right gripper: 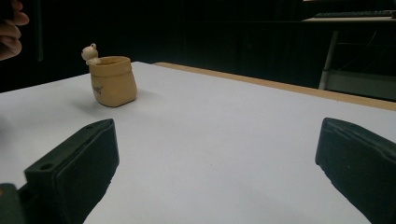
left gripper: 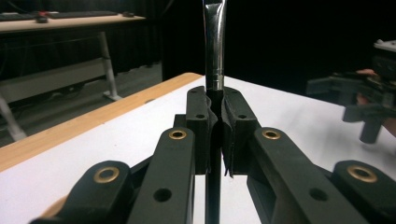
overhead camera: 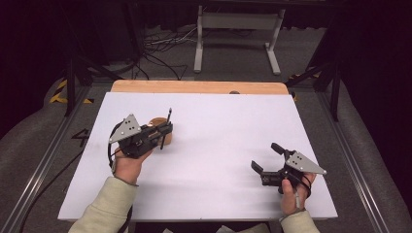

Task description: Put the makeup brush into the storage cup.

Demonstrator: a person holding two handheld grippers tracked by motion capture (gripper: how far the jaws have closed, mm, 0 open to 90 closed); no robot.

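Left gripper point(overhead camera: 164, 132) is pinching a pen point(left gripper: 214, 42) upright just above the little tan pot point(right gripper: 113, 80), right gripper point(overhead camera: 266, 158) resting spread wide, so next it probably needs lowering straight in.

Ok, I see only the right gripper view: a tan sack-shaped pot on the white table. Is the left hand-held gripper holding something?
Observer: Yes. The left hand-held gripper is shut on a slim rod with a black shaft and a shiny metal sleeve.
Operator: Which way does the rod point?
Observer: In the high view it stands nearly upright, with its upper end rising above the gripper.
Operator: Where is that gripper relative to the pot?
Observer: Right beside it. In the high view it partly covers the tan sack-shaped pot. I cannot tell whether the rod's lower end is inside.
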